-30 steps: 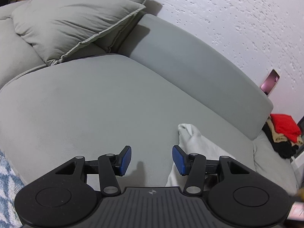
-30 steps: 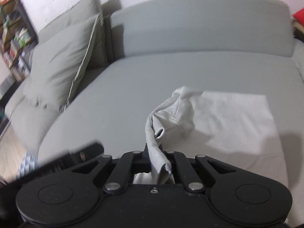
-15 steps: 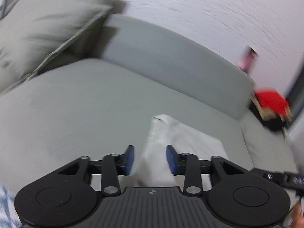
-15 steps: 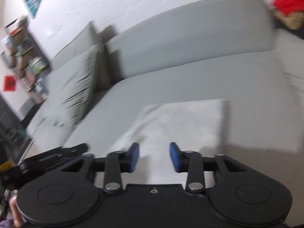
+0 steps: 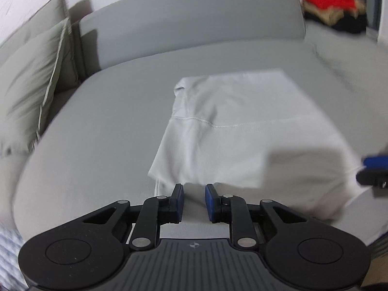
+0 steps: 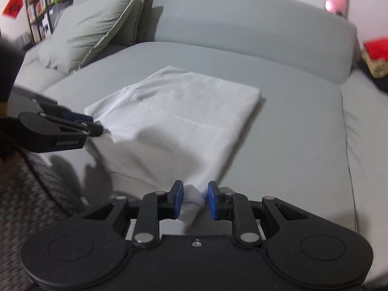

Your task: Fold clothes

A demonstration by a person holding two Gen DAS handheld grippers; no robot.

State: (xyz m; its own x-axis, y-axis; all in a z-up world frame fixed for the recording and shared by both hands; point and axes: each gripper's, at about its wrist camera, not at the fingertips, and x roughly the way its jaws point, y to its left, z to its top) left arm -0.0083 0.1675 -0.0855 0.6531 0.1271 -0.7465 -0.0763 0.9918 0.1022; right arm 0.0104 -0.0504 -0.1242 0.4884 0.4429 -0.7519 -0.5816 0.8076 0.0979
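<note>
Lying flat on the grey sofa seat (image 6: 303, 126), the white garment (image 6: 184, 111) is folded into a rough rectangle, a stitched hem line running across its upper layer. Right gripper (image 6: 194, 200): jaws closing, with the near right corner of the cloth bunched between the blue pads; left pad touches fabric, a small gap shows beside the right pad, so no firm pinch is visible. Left gripper (image 5: 193, 202): jaws part open at the near left corner, cloth edge lying between and just ahead of the pads, neither pad pressing it. Grey-green cushions (image 6: 92, 31) lean at the left end of the sofa. A heap of red and dark clothes (image 5: 334, 7) sits past the right end. No containers are in view.
</note>
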